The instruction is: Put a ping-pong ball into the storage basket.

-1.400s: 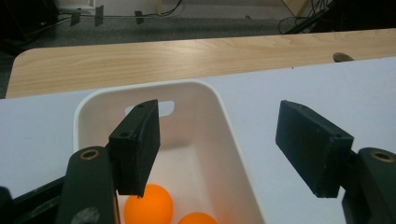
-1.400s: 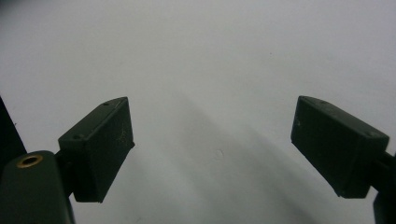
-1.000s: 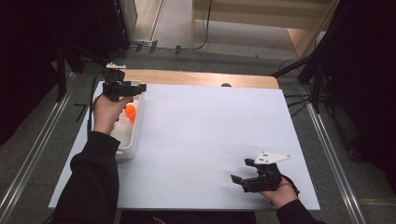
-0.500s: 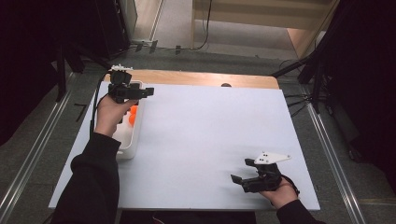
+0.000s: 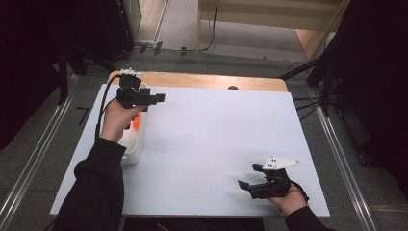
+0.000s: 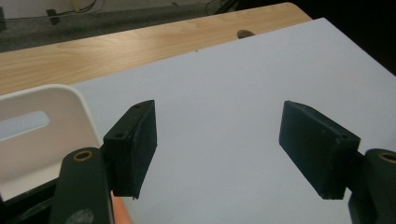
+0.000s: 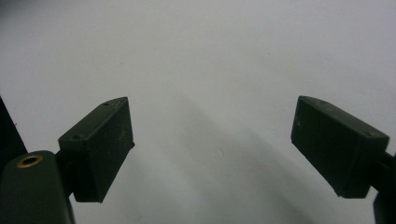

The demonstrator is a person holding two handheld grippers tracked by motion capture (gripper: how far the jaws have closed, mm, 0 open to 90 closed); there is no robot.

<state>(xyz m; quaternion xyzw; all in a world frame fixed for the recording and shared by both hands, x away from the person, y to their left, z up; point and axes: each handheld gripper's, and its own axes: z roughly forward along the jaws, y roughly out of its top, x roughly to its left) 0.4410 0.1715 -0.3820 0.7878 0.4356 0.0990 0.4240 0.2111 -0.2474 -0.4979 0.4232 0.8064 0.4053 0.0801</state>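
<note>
left gripper (image 5: 155, 98) over white bin (image 5: 136, 147) | orange object (image 5: 136, 121) inside | right gripper (image 5: 250, 185) near edge

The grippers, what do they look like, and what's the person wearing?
Both are black. The left gripper has flat, blocky black pads with small screw holes, and a black cable trailing from it. The right gripper carries a pale three-cornered plate with small dark holes. The person wears black sleeves.

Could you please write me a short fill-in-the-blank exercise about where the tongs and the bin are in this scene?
1. The left tongs are held above the white ____.
2. Both tongs have their jaws ____.
3. The right tongs hold ____.
4. The item inside the bin is ____ in colour.

Missing words: bin; open; nothing; orange
</note>
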